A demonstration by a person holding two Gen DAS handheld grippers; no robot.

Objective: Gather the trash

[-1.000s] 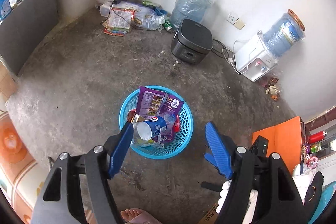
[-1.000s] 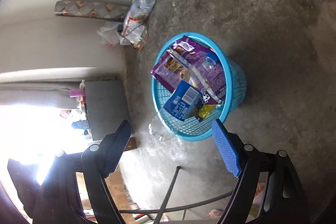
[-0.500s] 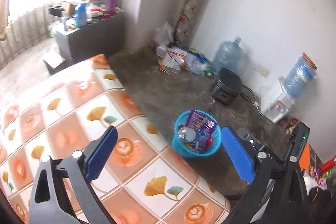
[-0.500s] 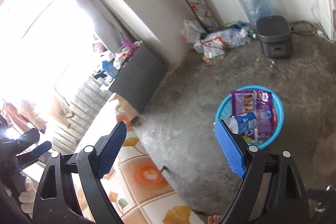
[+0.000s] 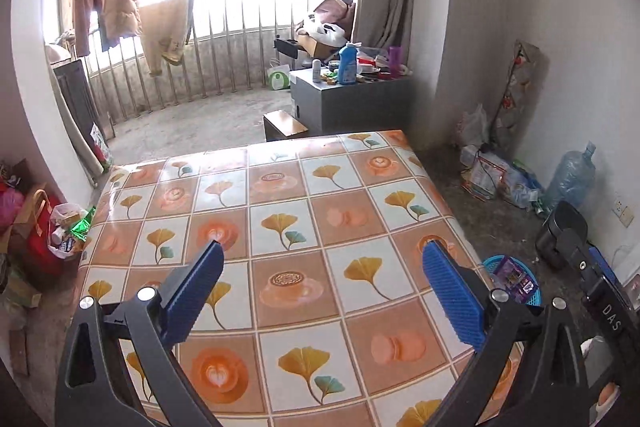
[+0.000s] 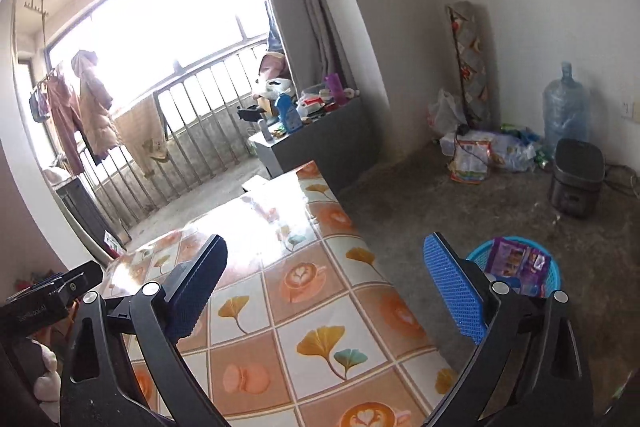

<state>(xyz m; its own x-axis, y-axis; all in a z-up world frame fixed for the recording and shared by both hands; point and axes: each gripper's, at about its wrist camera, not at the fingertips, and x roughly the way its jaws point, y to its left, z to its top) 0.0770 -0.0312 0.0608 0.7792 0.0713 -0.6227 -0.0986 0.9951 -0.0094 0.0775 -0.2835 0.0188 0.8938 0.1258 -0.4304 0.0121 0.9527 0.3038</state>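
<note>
My left gripper hovers open over the tiled-pattern tablecloth, with nothing between its blue pads. My right gripper hangs over the same table's right side. Its jaws are opening, and only table and floor show between them. The blue trash basket stands on the concrete floor beside the table, behind the right finger. It holds purple snack wrappers and other trash. In the left wrist view the basket peeks out past the table's right edge.
A grey cabinet crowded with bottles stands beyond the table near the balcony railing. A black rice cooker, a water jug and a heap of bags line the far wall. More bags sit left of the table.
Both grippers rose from just above the basket and swung round over the table. The basket now sits low and to the right. Both jaws stand wider than a second ago.
</note>
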